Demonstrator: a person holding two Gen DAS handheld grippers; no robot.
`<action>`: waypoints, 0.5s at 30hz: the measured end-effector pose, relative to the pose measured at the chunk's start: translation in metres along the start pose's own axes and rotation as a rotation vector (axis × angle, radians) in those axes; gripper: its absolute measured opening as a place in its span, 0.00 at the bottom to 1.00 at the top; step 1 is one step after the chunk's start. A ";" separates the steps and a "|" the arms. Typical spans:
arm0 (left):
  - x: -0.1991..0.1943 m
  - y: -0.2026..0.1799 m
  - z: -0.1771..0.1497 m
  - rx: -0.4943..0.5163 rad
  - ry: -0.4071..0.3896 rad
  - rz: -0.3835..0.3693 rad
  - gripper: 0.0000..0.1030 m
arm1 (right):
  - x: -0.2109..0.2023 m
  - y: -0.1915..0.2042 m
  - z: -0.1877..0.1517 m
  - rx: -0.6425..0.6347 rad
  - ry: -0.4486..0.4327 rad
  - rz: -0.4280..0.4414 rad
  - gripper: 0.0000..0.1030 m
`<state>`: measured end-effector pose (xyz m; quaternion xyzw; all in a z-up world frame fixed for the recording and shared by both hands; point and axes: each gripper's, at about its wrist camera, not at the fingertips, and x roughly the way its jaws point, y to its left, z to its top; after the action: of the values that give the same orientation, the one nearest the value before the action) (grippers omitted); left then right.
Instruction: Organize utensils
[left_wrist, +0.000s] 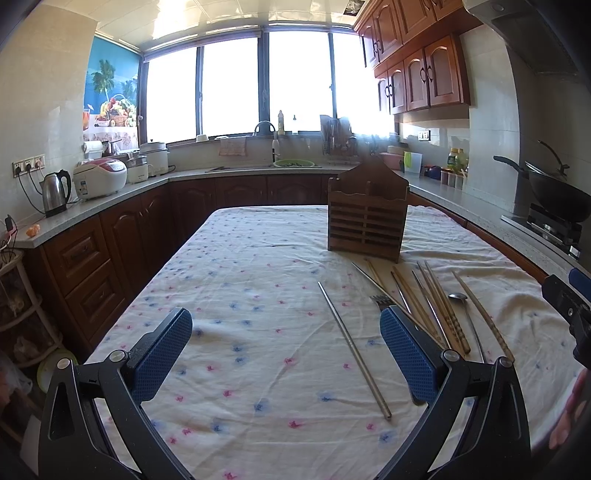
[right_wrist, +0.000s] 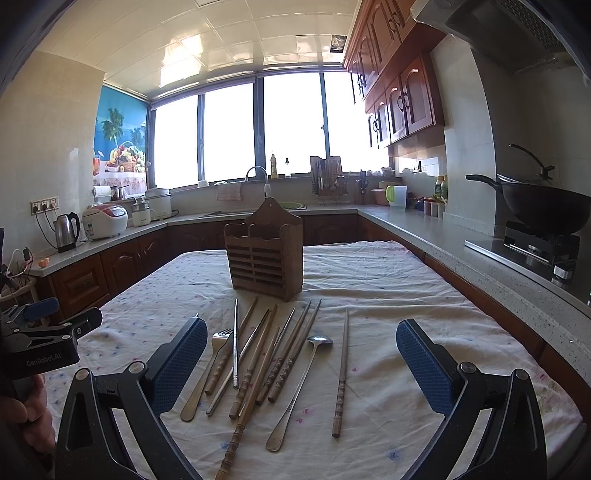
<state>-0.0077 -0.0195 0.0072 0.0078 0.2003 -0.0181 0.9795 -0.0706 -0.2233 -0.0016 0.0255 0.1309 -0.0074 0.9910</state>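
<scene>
A slatted wooden utensil holder stands upright on the floral tablecloth. In front of it lie several wooden chopsticks, metal chopsticks, a fork and a spoon. One metal chopstick lies apart to the left. My left gripper is open above bare cloth, left of the pile. My right gripper is open, hovering over the pile with nothing between its fingers.
Kitchen counters run around the table. A kettle and rice cooker sit on the left counter, a sink under the window, and a wok on the stove at right. A hand holds the left gripper's body.
</scene>
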 end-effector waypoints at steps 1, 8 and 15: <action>0.000 0.000 0.000 0.000 0.001 -0.001 1.00 | 0.000 0.000 0.000 0.001 0.002 0.001 1.00; 0.002 0.000 0.003 0.001 0.015 -0.012 1.00 | 0.002 0.000 0.000 0.006 0.007 0.004 1.00; 0.012 0.003 0.008 -0.009 0.060 -0.034 1.00 | 0.009 -0.003 0.002 0.017 0.029 0.015 1.00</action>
<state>0.0070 -0.0171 0.0098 0.0006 0.2299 -0.0335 0.9726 -0.0612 -0.2262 -0.0022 0.0349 0.1449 -0.0005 0.9888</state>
